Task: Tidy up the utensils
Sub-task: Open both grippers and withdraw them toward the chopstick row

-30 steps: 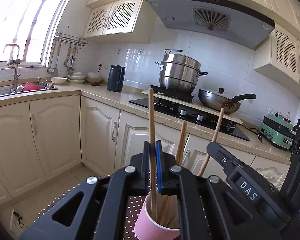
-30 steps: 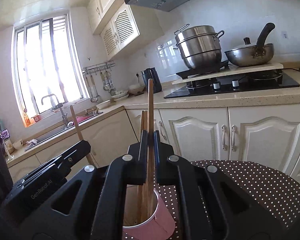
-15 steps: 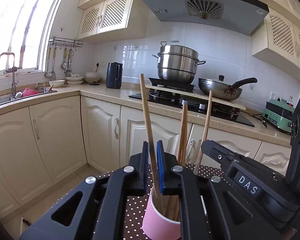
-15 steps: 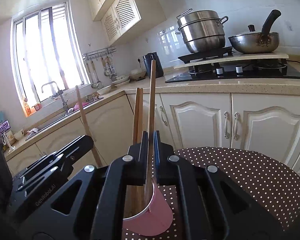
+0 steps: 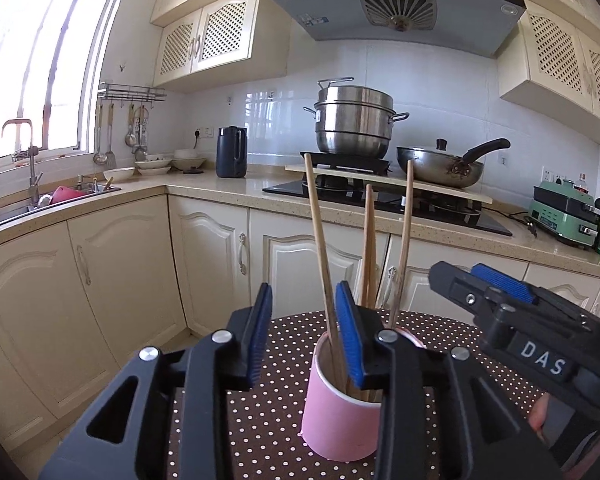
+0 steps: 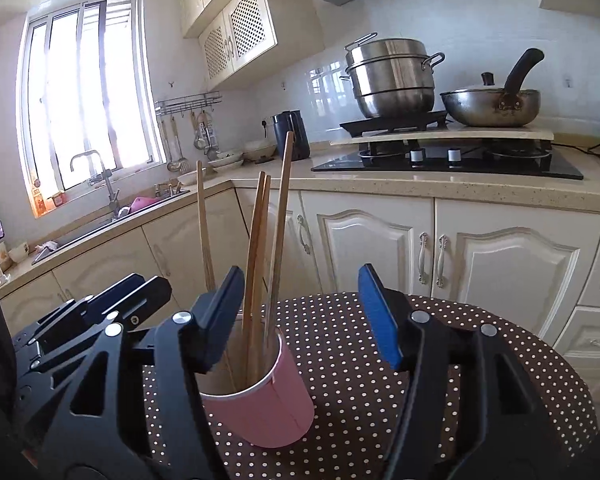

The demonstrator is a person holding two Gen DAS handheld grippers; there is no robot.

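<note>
Left wrist view: left gripper (image 5: 304, 326) jaws are opening, blue pads apart, nothing pressed between them; one chopstick (image 5: 320, 240) rises through the gap close to the right-hand pad, contact there too fine to judge. Four wooden chopsticks stand in the pink cup (image 5: 340, 412), which sits upright on the brown polka-dot table (image 5: 268, 420); their lower ends are hidden inside the cup, and the cup's right side is covered by the gripper's right finger. The right gripper (image 5: 500, 300) enters from the right edge, seen side-on, its far pad mostly hidden, its body cut off by the frame; a bit of a person's hand (image 5: 538, 416) shows below it. Background: steamer pot (image 5: 354, 120) and wok (image 5: 440, 164) on the stove, kettle (image 5: 231, 152) on the counter, sink (image 5: 4, 216) partly cut off at left. Right wrist view: right gripper (image 6: 304, 312) jaws are opening and stand wide, released, pads pressing on nothing; the pink cup (image 6: 260, 396) sits low between them towards the left finger, which covers the cup's left rim and the foot of the leftmost chopstick (image 6: 204, 224). The left gripper (image 6: 100, 304) shows as a dark body at lower left, its pads not readable from here. Table (image 6: 380, 400) near edge is hidden under the gripper frame
</note>
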